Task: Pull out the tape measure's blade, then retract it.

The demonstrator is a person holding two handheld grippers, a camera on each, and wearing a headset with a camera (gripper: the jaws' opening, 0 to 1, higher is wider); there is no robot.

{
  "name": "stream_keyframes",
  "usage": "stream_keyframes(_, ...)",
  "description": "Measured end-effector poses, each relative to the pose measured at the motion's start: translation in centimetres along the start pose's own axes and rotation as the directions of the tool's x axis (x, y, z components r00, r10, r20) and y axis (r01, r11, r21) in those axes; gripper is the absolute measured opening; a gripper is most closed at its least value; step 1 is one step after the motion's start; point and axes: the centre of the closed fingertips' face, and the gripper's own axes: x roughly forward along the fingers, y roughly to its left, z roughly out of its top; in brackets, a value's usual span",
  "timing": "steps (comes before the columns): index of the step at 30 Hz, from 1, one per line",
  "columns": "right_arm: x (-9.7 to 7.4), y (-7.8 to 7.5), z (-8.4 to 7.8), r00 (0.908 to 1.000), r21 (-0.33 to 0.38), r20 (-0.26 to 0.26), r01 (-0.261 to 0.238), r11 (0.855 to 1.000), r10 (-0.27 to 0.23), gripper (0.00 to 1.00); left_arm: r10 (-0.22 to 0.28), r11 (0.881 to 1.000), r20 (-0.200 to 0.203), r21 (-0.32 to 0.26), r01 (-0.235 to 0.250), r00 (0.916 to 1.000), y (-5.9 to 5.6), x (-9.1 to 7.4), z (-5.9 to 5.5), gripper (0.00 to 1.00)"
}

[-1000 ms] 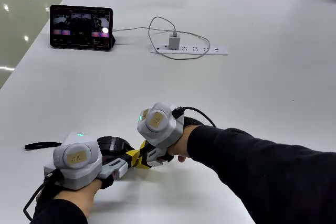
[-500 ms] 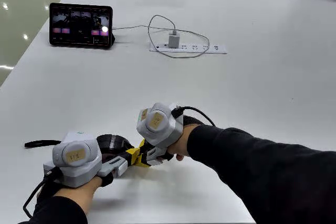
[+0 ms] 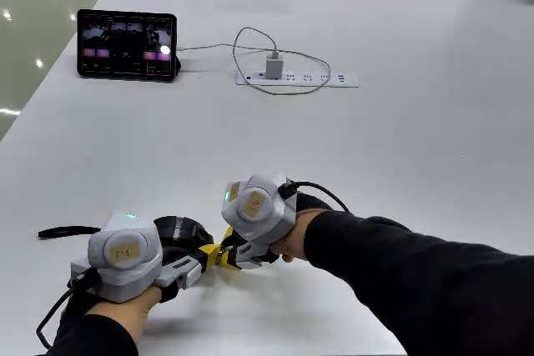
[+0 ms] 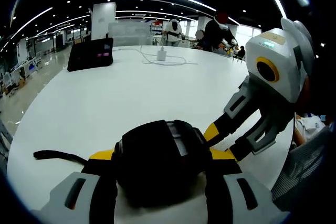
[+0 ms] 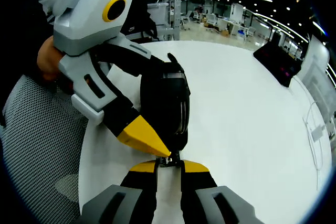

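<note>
Left gripper (image 4: 161, 156) jaws clamp the round black tape measure (image 4: 157, 163) near the white bench's (image 3: 375, 147) near-left corner; right gripper (image 5: 169, 166) jaws pinch its metal blade tip (image 5: 169, 159). Best pull straight and level, case braced

black sleeve (image 3: 417, 281), grey yellow-tipped left hand-held gripper (image 4: 163, 156) and right hand-held gripper (image 5: 169, 164).

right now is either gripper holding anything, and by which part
The left gripper clamps the tape measure by its black case; the right gripper pinches the blade's end hook at the case mouth.
</note>
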Motion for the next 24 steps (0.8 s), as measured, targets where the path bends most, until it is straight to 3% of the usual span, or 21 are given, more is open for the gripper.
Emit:
stream_keyframes(3, -0.5, 0.2, -0.5, 0.9994, 0.063, 0.032, 0.010, 0.998, -0.012, 0.13, -0.003, 1.000, -0.003, -0.008, 0.003, 1.0000, 0.0, -0.1, 0.0, 0.63)
stream_keyframes(11, -2.2, -0.1, -1.7, 0.9977, 0.095, 0.048, 0.043, 0.995, -0.047, 0.13, -0.016, 1.000, -0.002, -0.017, 0.015, 0.9999, -0.1, -0.2, 0.0, 0.63)
stream_keyframes(19, -4.6, -0.2, -2.7, 0.9939, 0.119, 0.074, 0.073, 0.990, -0.082, 0.16, -0.039, 0.999, -0.014, -0.022, 0.039, 0.9991, -0.5, -0.1, -0.3, 0.70)
stream_keyframes(24, -6.3, -0.1, -4.3, 0.9909, 0.147, 0.075, 0.101, 0.984, -0.112, 0.20, -0.070, 0.997, -0.011, -0.033, 0.070, 0.9975, -0.9, -0.2, -0.3, 0.78)
